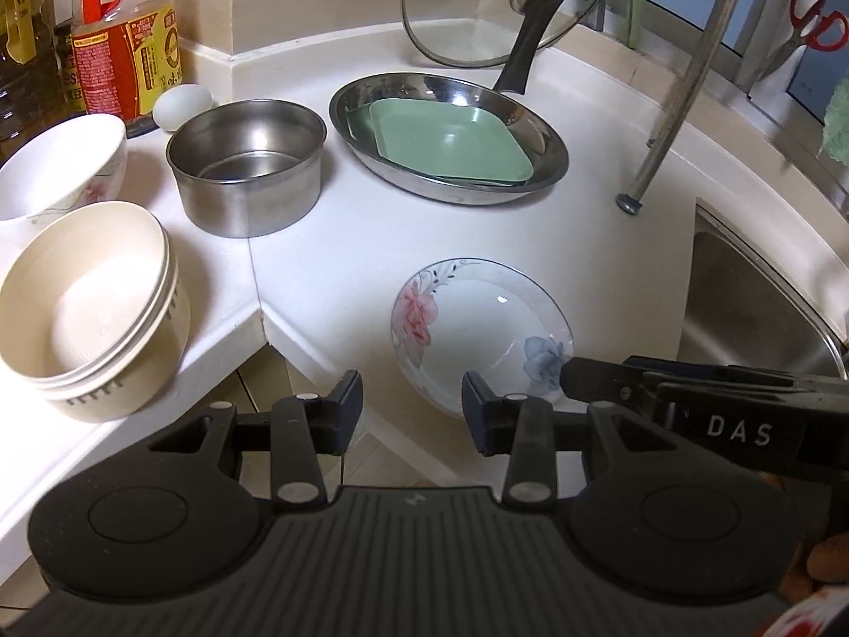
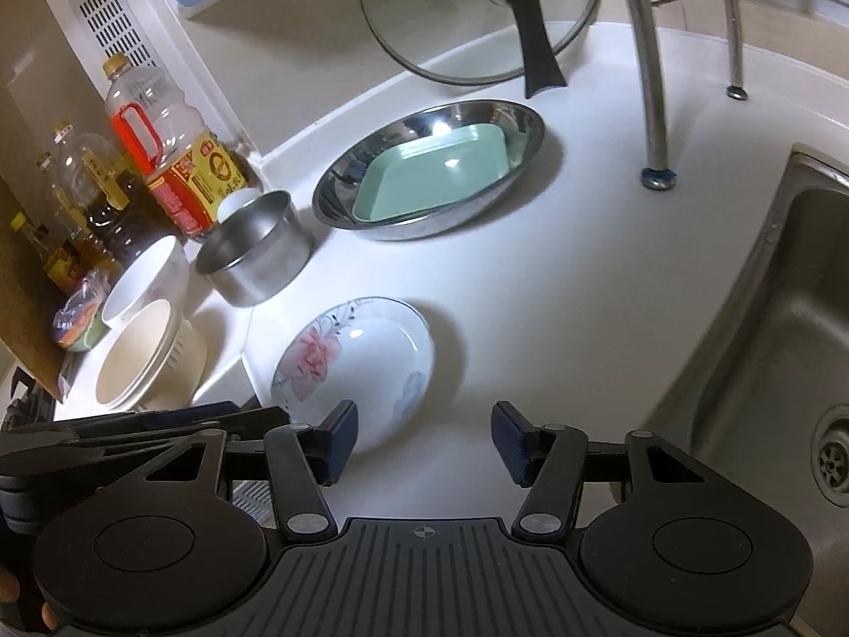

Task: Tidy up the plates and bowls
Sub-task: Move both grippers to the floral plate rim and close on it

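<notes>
A white plate (image 1: 477,324) with a pink and a blue flower lies on the white counter (image 1: 610,244) close to its front edge. My left gripper (image 1: 411,414) hovers open at the plate's near-left rim, its right finger (image 1: 480,419) overlapping that rim, and only counter edge shows between the pads. In the right wrist view the same plate (image 2: 355,366) sits just left of my open right gripper (image 2: 424,443), with nothing between its pads. The right gripper (image 1: 573,379) reaches the plate's right rim by the blue flower. Green square plates (image 1: 451,138) lie stacked in a steel pan (image 1: 536,122).
A steel pot (image 1: 249,170), stacked cream bowls (image 1: 90,308) and a white flowered bowl (image 1: 58,164) stand at the left. An egg (image 1: 183,106) and oil bottles (image 1: 127,42) are behind them. A glass lid (image 1: 477,10) leans on the wall. A rack leg (image 1: 631,201) and the sink (image 1: 753,308) are on the right.
</notes>
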